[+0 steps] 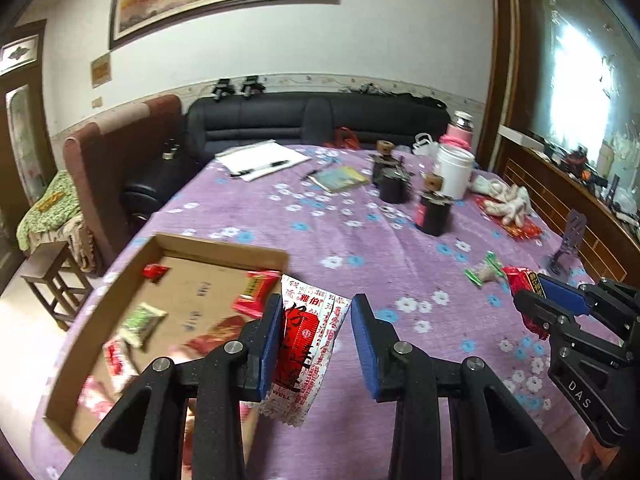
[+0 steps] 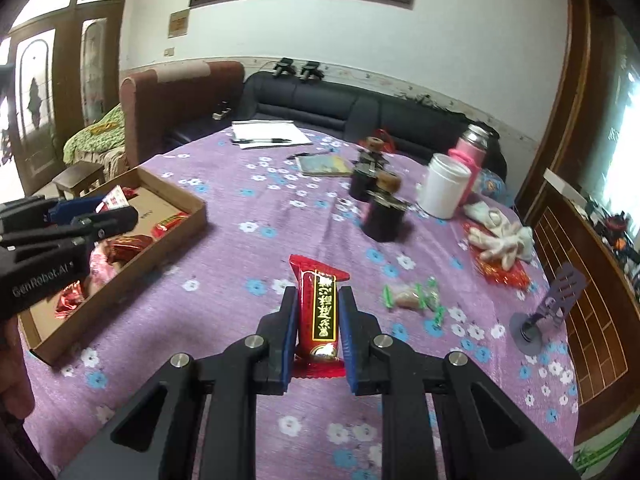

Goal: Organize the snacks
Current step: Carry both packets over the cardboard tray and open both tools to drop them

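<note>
Bottom centre of right wrist view: right gripper (image 2: 318, 330) clamped on red snack bar (image 2: 319, 312), held upright above the purple tablecloth (image 2: 224, 312). Left wrist view, bottom centre: left gripper (image 1: 316, 344) w/ white-red snack packet (image 1: 306, 344) between jaws, against left pad; can't tell if pinched. Cardboard tray (image 1: 224, 246) w/ snacks sits left. Green-wrapped candies (image 2: 414, 298) mid-right. Further back, white jar (image 2: 442, 190).

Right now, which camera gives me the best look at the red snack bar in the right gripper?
The right wrist view: the red snack bar stands upright and centred, the right gripper clamped on it, its label facing the camera. The left wrist view shows only its red end poking past that gripper at the frame's right edge.
</note>
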Demonstrator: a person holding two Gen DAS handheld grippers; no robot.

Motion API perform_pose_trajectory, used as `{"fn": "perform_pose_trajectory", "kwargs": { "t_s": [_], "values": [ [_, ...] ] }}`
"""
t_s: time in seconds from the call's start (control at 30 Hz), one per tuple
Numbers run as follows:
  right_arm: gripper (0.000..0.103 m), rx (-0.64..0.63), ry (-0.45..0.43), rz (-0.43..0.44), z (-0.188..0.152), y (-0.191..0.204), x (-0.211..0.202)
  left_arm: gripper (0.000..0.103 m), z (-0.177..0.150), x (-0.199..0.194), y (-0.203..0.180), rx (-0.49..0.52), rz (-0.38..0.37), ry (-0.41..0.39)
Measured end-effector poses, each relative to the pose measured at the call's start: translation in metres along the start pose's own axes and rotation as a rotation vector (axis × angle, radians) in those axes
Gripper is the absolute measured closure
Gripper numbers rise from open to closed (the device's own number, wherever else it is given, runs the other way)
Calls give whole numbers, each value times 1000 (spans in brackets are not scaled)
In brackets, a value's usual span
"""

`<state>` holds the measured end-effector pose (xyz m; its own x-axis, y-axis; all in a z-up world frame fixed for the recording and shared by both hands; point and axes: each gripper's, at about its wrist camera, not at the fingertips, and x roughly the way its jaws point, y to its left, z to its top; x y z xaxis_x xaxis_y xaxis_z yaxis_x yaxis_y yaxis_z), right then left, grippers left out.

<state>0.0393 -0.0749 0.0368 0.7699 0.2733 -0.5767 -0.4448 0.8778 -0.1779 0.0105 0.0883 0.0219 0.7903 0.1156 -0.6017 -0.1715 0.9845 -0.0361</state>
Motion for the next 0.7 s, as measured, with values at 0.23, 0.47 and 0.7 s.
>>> {"fn": "perform_pose_trajectory", "kwargs": {
  "t_s": [0.23,0.47,0.7],
  "values": [
    [84,-81,-3,42,15,45,5,67,-2,-13,52,-65,82,-16],
    [84,-138,1,74,26,80,10,67,-10,-20,94,-120,136,-19],
    [84,-182,3,98,33,107,14,67,-16,-24,119,-143,175,-19]
  ]
}}
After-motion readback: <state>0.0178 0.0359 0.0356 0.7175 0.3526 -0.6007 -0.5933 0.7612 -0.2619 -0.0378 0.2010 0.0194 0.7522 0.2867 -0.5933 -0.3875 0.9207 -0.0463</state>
